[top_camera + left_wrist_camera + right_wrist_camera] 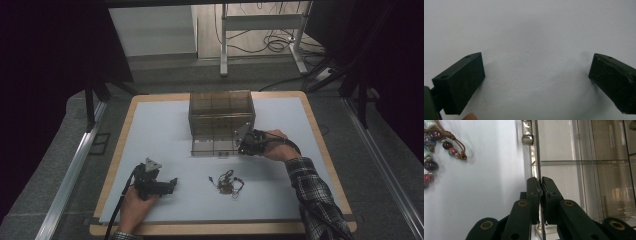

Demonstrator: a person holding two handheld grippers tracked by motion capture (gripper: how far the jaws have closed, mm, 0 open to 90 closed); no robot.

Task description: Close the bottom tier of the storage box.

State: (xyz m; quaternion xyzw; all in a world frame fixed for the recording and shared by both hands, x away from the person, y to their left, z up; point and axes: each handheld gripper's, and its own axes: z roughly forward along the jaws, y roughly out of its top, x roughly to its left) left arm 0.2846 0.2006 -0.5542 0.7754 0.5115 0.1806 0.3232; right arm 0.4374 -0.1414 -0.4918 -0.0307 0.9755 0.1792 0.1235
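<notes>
While the left gripper (536, 75) gapes apart, the right gripper (541, 195) clamps the unlabelled box's lid (537, 157).

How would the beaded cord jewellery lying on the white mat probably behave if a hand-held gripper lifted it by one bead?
The beaded cord jewellery would probably go floppy and dangle, since its beads hang on thin knotted cord. It looks light for its size. The rounded, glossy beads might slip between pads, so pinching the cord may hold better.
</notes>
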